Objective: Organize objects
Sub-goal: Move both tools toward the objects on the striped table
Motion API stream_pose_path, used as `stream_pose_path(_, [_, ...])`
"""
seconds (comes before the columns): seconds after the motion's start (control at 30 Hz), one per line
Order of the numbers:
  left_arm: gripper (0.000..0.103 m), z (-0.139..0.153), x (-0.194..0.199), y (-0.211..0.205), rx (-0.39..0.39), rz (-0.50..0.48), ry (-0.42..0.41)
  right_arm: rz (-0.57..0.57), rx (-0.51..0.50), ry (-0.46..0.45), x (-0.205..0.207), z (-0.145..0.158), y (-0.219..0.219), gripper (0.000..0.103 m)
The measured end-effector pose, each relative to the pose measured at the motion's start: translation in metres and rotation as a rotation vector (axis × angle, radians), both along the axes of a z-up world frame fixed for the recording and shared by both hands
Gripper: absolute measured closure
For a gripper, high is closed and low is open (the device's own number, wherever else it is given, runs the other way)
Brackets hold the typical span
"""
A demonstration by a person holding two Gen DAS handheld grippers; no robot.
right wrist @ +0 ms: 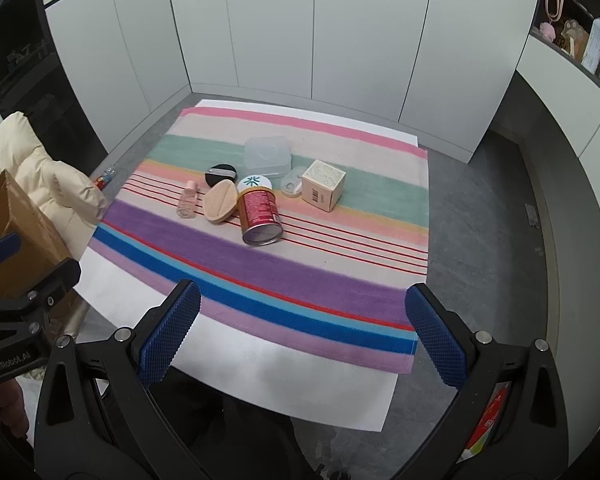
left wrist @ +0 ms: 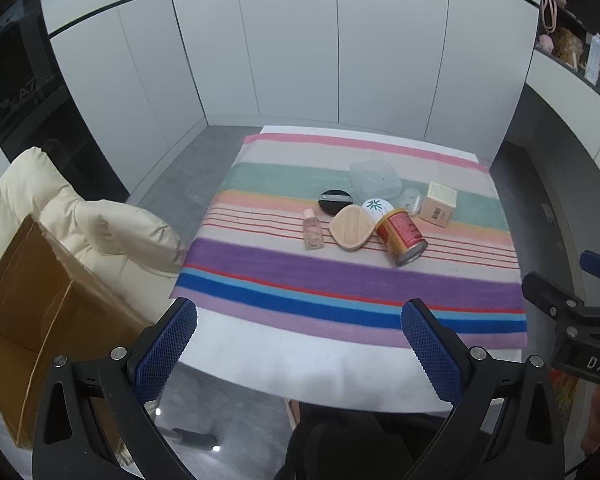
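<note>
Both the left gripper (left wrist: 299,320) and right gripper (right wrist: 303,306) are being held with jaws spread and empty above the desk's (right wrist: 260,376) near edge, while the red can (right wrist: 259,216), pink bottle (right wrist: 187,199) and cardboard box (right wrist: 323,186) are lying clustered on the striped towel (right wrist: 300,280).

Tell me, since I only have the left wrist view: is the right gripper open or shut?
Observer: Open. The right gripper has its fingers spread wide, with nothing between them.
Operator: Anything on the floor to the left of the table?
Observer: Yes. A small red-and-blue item lies on the grey floor by the table's left edge, near the cream jacket. I cannot tell what it is.
</note>
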State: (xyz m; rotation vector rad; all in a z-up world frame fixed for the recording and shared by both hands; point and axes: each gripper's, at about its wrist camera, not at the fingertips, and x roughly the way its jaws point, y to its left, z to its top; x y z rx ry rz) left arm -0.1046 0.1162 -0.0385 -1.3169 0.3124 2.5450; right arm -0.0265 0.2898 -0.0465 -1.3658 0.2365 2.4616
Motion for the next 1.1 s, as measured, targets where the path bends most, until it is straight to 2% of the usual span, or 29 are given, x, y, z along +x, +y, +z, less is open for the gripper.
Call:
stream_pose_path(0.47, [0.001, -0.058, -0.057, 0.028, -0.016, -0.039, -0.073, 0.019, -0.019, -0.103, -0.052, -0.062, 0.018, 0.0])
stream_pose_path(0.73, [0.006, -0.096, -0.089, 0.029, -0.027, -0.036, -0.112, 0.033, -0.057, -0.129, -0.088, -0.096, 0.022, 0.0])
stream_pose_path(1.0, [0.017, -0.139, -0.128, 0.031, -0.025, -0.034, -0.157, 0.049, -0.094, -0.142, -0.136, -0.13, 0.023, 0.0])
stream_pose_path(1.1, [0.018, -0.153, -0.141, 0.033, -0.025, -0.036, -0.17, 0.05, -0.1, -0.15, -0.149, -0.142, 0.021, 0.0])
